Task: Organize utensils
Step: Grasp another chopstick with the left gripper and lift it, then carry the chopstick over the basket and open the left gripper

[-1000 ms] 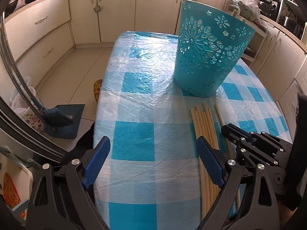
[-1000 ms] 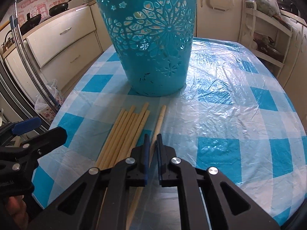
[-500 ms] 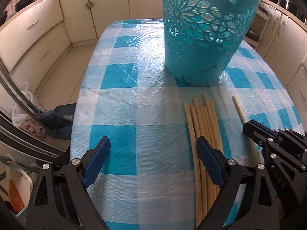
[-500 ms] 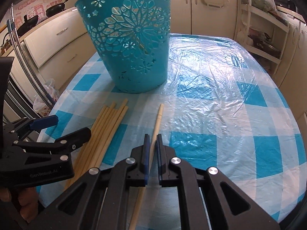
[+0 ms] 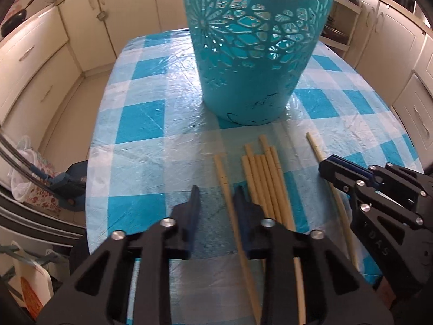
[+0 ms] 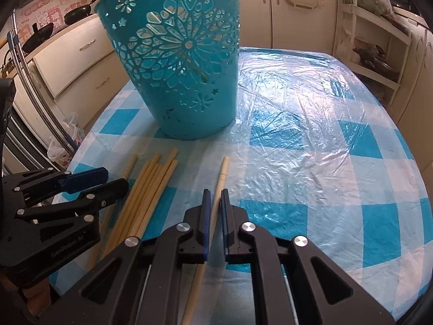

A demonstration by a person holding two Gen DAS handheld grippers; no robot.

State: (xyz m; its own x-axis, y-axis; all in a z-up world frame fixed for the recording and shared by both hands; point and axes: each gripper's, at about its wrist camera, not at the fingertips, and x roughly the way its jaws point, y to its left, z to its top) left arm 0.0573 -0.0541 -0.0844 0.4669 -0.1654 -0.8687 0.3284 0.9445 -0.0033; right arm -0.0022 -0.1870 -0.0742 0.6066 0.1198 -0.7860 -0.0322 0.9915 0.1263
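Chopsticks (image 5: 266, 178) lie on tabletop (image 6: 311, 146) just before teal basket (image 6: 176, 62). Right tool (image 6: 213, 203) clamps one stick mid-shaft; left tool (image 5: 216, 203) half-closed round another, not gripping. Prob light, stiff, smooth; grip mid-shaft, else they'll pivot.

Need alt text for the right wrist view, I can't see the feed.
The right gripper is shut on a single chopstick lying on the checked tablecloth. A teal cutout basket stands beyond; a chopstick bundle and the left gripper sit left.
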